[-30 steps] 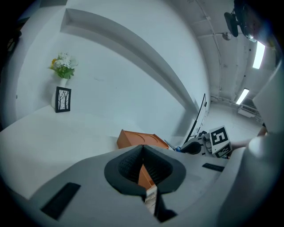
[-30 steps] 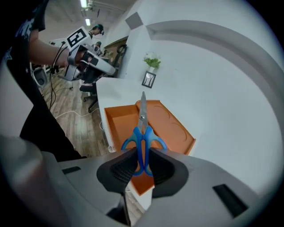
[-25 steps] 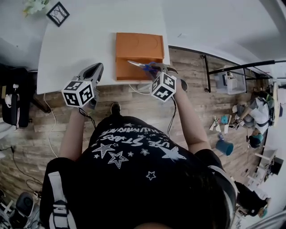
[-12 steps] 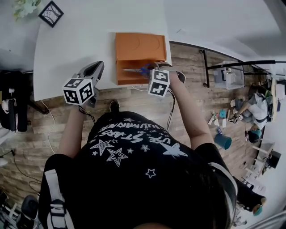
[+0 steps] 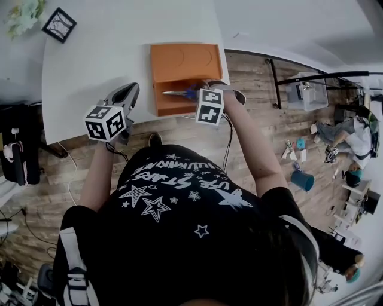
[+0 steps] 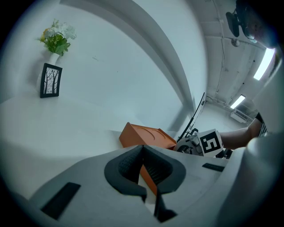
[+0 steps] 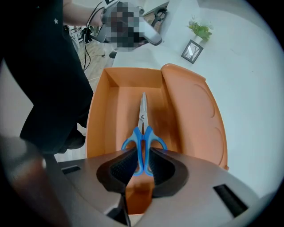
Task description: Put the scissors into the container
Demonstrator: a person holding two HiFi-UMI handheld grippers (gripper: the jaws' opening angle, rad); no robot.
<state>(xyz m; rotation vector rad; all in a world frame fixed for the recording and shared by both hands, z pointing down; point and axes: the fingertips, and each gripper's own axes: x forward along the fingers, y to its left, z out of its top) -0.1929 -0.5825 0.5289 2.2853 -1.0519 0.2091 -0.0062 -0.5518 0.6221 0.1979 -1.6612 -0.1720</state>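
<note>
Scissors (image 7: 143,128): blue handles clamped between right gripper (image 7: 142,156) jaws, blades pointing ahead over the open orange container (image 7: 100,111). White table (image 5: 102,54) beneath; wood floor (image 5: 257,113) behind. Left gripper (image 6: 142,153) closed, empty, alongside.

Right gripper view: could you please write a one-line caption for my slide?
Right gripper, jaws shut on the blue-handled scissors, holding them over the open orange container on a white table.

A white tabletop (image 5: 108,54) stood on a wood-plank floor (image 5: 257,113). At the tabletop's far left corner sat a framed picture (image 5: 58,24) and a small plant (image 5: 23,13); behind the tabletop rose a white wall (image 6: 133,57).
</note>
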